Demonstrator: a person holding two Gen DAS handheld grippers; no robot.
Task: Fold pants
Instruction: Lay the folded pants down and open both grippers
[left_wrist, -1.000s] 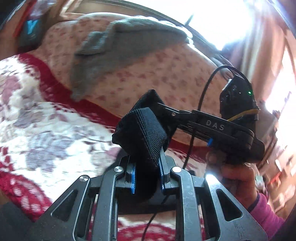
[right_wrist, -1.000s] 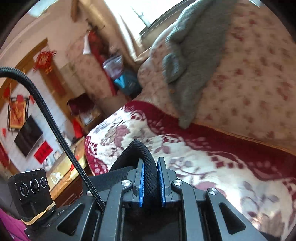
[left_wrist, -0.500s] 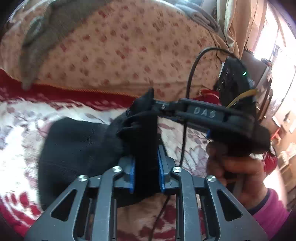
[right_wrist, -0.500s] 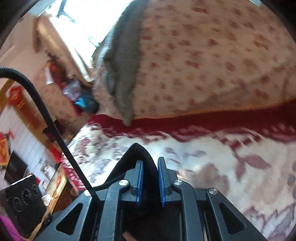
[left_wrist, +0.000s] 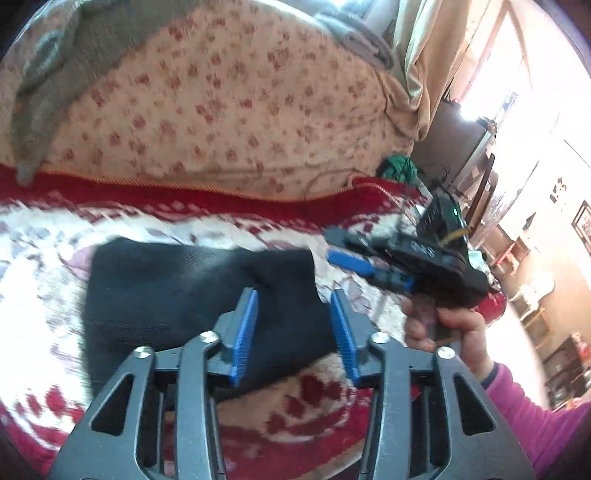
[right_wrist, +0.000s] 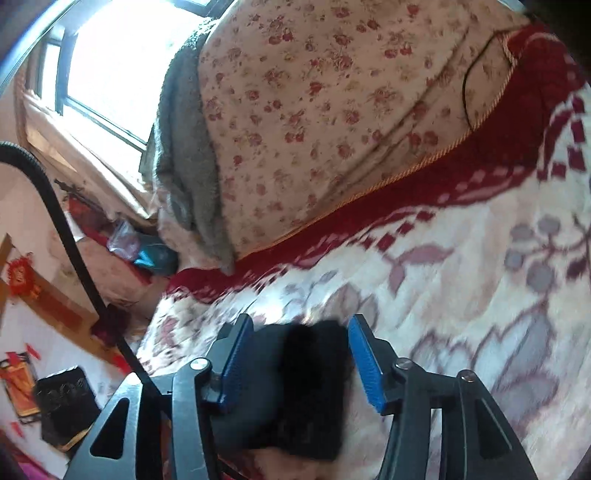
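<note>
Black knit pants (left_wrist: 192, 295), folded into a flat bundle, lying on the red-and-white floral bed blanket (left_wrist: 48, 266) below a flowered cream quilt (left_wrist: 221, 110). Left tongs (left_wrist: 293, 332) spread apart above the bundle's near edge, gripping nothing. Right tongs (right_wrist: 301, 363) likewise gaping, dark fabric between the blue pads (right_wrist: 364, 363) but unclamped. Grey fleece (right_wrist: 188, 166) draped over the quilt.
</note>
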